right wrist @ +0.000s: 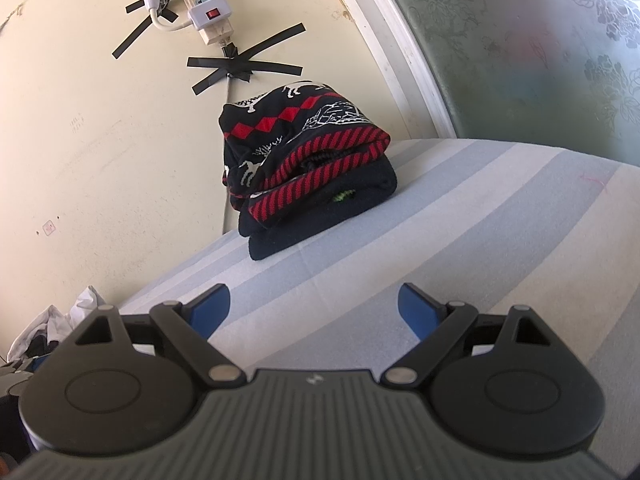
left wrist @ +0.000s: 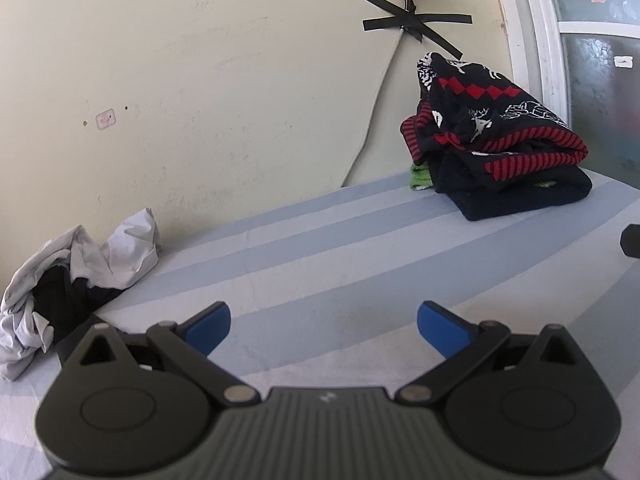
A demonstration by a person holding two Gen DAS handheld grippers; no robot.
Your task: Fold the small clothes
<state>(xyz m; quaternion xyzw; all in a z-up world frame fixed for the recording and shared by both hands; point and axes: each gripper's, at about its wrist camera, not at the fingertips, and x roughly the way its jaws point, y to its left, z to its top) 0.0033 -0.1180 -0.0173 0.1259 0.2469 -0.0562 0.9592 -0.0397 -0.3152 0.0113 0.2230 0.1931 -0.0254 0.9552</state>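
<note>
A stack of folded clothes (left wrist: 496, 136) (right wrist: 304, 164), topped by a black, red and white patterned knit, rests on the striped bed sheet (left wrist: 320, 240) (right wrist: 460, 220) against the wall. A crumpled heap of white and black clothes (left wrist: 76, 276) (right wrist: 60, 324) lies at the left by the wall. My left gripper (left wrist: 324, 326) hovers open over bare sheet, nothing between its blue pads. My right gripper (right wrist: 314, 308) is open too, over the sheet in front of the folded stack. A dark bit of the right gripper (left wrist: 632, 240) shows at the left wrist view's right edge.
A cream wall (left wrist: 200, 80) runs behind the bed. A power strip and plug (right wrist: 204, 8) are fixed to it with black tape, and a white cable (left wrist: 376, 108) hangs down to the bed. A white door frame (right wrist: 400, 52) with frosted glass stands at the right.
</note>
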